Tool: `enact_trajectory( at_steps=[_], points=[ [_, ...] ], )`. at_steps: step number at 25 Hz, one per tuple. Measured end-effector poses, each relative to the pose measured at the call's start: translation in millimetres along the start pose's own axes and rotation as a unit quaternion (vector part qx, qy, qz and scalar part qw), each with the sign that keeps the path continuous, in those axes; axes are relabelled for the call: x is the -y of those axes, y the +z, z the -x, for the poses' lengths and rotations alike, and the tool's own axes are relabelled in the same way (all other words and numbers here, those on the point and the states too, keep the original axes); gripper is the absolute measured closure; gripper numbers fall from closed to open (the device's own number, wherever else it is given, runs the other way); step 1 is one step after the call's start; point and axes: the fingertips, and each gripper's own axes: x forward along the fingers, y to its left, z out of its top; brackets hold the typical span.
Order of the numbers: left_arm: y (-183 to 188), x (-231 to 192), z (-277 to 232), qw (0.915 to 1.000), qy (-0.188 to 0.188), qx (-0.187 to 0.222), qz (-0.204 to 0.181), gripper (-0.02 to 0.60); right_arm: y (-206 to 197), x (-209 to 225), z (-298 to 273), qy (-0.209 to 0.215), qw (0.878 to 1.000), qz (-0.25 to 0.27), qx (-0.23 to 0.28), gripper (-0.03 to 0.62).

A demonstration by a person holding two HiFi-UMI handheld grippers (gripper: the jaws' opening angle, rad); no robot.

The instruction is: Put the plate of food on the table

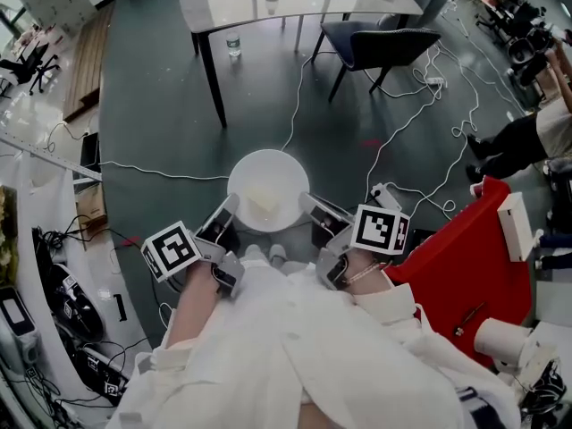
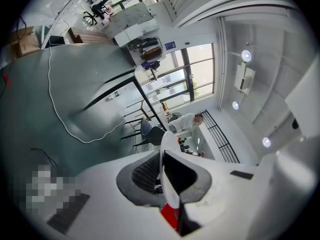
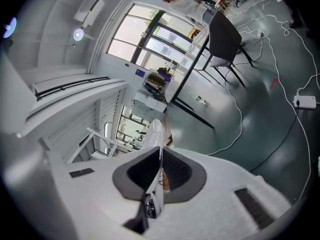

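Nearest the body, the left tool (image 1: 225,214) and the right tool (image 1: 315,207) are each clamped on opposite edges of the white plate (image 1: 266,179). In each gripper view the thin rim sits pinched between the dark pads. The plate hangs in the air above the floor (image 1: 161,123), roughly level, with a pale heap of food (image 1: 261,200) on it. It is nowhere near set down yet.

Beyond it, white cables (image 1: 393,132) snake across the floor, and a bottle (image 1: 233,43) stands by a leg of the counter. A dark chair (image 1: 380,47) sits at the counter's (image 1: 313,3) near right corner.

The risks, as I judge them: both grips hold only a narrow strip of rim, so if one tool dips or drifts outward the plate could tip or slide free and spill the food. A foot snagged on a cable would jolt it just the same.
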Motion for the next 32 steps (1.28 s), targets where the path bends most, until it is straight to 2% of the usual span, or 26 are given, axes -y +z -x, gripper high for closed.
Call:
enact_trajectory(
  at_steps=[8, 20, 22, 26, 32],
  points=[
    [-20.5, 1.9, -10.7, 0.9999, -0.010, -0.006, 0.000, 0.551, 4.0, 13.9, 18.7, -0.006, 1.000, -0.008, 0.007, 0.584],
    [-8.6, 10.4, -31.2, 0.9997, -0.019, -0.014, -0.008, 0.551, 22.1, 15.7, 18.5, -0.006, 1.000, -0.022, 0.018, 0.585],
    [-2.5, 11.7, -35.2, 0.9997, -0.020, -0.010, -0.008, 0.551, 28.1, 16.5, 14.6, -0.009, 0.999, -0.026, 0.024, 0.585],
    [15.3, 1.6, -38.7, 0.9999, -0.013, -0.004, 0.004, 0.551, 39.0, 11.8, -9.6, 0.012, 1.000, -0.011, 0.021, 0.585],
    [47.8, 2.1, -82.9, 0.9997, -0.018, -0.019, -0.002, 0.551, 79.6, 24.5, -31.1, -0.002, 0.999, -0.028, 0.036, 0.583]
  ],
)
